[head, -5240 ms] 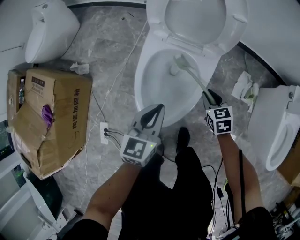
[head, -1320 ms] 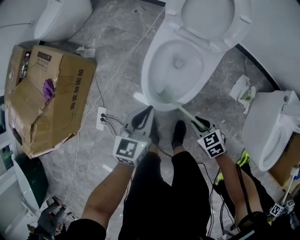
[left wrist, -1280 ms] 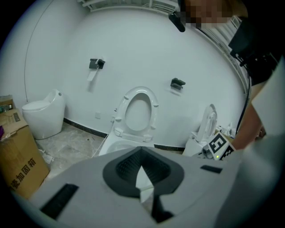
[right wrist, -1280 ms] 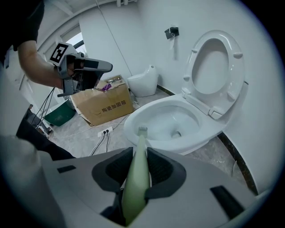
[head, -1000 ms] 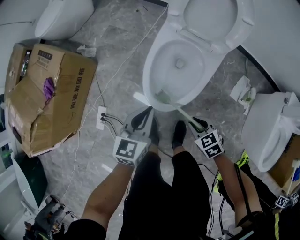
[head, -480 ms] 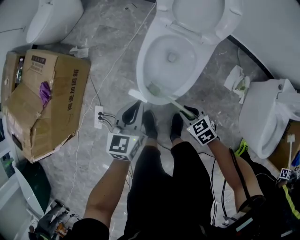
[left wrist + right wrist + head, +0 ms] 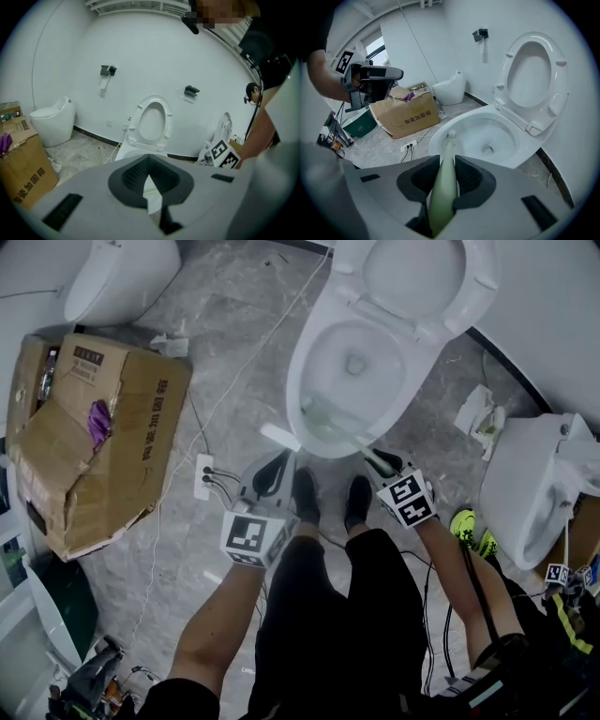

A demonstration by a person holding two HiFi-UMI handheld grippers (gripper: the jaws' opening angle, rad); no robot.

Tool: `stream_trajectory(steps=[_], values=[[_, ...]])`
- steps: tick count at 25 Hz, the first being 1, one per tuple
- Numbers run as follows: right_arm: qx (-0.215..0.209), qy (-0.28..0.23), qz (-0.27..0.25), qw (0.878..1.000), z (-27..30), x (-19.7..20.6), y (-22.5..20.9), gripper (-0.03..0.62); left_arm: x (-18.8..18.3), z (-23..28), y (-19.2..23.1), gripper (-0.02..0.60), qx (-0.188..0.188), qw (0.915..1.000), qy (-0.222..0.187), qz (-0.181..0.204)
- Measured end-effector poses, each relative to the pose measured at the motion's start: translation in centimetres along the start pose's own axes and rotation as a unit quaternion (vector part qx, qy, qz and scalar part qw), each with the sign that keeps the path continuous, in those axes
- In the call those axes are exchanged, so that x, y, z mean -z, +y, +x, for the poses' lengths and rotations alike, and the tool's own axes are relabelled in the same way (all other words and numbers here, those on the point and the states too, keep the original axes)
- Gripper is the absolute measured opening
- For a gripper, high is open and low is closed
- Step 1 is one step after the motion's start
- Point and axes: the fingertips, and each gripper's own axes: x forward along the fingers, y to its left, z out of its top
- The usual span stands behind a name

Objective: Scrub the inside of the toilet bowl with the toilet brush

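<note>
The right tool (image 7: 443,174) pinches the pale green handle of the toilet brush (image 7: 446,159), whose bristle head (image 7: 315,414) rests inside the white toilet bowl (image 7: 296,381) at its near-left rim. To the left, the left tool (image 7: 151,180) is pressed together on a small white strip (image 7: 280,437).

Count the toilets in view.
3. The middle toilet, seat up, is straight ahead. The left toilet is at upper left. The right toilet is at the right edge, partly cut off. Others may be hidden out of frame.
</note>
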Motion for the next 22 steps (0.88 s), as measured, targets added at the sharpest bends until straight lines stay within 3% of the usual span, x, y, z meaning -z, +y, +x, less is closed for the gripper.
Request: stream_trajectory(steps=[4, 22], values=[[0.007, 0.002, 0.004, 1.000, 0.4, -1.1, -0.3, 0.106, -0.9, 0.1, -0.5, 0.009, 0.027, 0.9992, -0.004, 0.028], [0.028, -0.008, 0.026, 0.999, 1.8, -3.3, -3.2, 0.106, -1.9, 2.0, 0.4, 0.009, 0.032, 0.9992, -0.003, 0.021]])
